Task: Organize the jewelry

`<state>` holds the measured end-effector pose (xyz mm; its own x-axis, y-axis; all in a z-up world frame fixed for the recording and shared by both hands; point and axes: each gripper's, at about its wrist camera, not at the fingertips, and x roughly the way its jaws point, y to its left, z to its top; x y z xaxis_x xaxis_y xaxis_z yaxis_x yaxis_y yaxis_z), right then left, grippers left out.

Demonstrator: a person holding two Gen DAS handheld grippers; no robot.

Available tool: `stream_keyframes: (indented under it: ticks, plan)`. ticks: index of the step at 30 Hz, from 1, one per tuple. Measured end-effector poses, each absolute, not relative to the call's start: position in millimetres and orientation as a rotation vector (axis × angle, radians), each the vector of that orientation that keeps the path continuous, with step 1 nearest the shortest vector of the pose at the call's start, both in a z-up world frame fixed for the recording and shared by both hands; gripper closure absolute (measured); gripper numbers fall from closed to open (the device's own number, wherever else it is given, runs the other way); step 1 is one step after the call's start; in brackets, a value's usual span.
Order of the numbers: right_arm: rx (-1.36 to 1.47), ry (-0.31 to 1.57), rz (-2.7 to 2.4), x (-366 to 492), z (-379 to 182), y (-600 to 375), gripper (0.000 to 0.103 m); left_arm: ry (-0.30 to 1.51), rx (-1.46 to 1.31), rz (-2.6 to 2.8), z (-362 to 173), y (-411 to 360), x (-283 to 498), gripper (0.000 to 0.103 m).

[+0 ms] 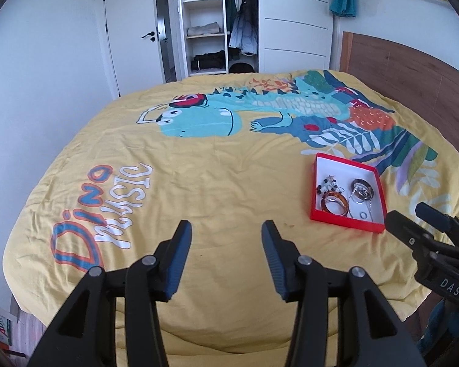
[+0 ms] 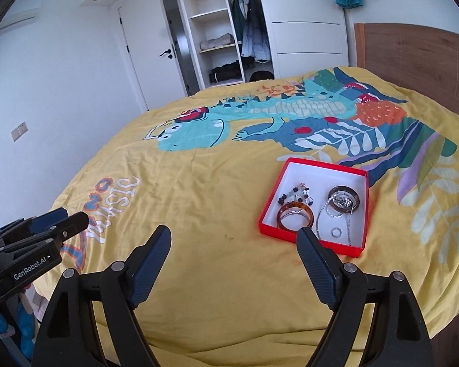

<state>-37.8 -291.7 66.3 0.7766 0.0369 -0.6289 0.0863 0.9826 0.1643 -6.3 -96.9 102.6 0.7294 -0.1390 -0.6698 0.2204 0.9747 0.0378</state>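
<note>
A shallow red box (image 1: 345,220) (image 2: 264,214) with a white inside lies on the yellow bedspread. In it are an amber bangle (image 1: 335,203) (image 2: 295,214), a dark bangle (image 1: 363,188) (image 2: 344,198) with a silver chain across it, a beaded bracelet (image 1: 330,183) (image 2: 296,196) and a small silver ring (image 1: 363,215) (image 2: 336,231). My left gripper (image 1: 226,227) hovers open over bare cover, left of the box, holding nothing. My right gripper (image 2: 234,234) is open and empty, its right fingertip (image 2: 306,237) just before the box's near wall. Each gripper shows at the edge of the other's view.
The bed carries a yellow cover (image 1: 199,183) printed with a dinosaur and the words "Dino Music". A wooden headboard (image 1: 413,70) stands at the right. Beyond the bed are an open white wardrobe (image 1: 220,21) with clothes and a white door (image 1: 131,39).
</note>
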Motion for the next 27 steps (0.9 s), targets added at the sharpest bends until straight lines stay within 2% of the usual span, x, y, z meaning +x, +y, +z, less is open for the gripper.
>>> stream_keyframes:
  ticks: [16, 27]
  plan:
    - [0.140, 0.682, -0.047, -62, 70, -269, 0.007, 0.672, 0.082, -0.156, 114, -63, -33, 0.055]
    - [0.125, 0.701, -0.051, -63, 65, -262, 0.005, 0.654, 0.069, -0.158, 111, -50, -36, 0.055]
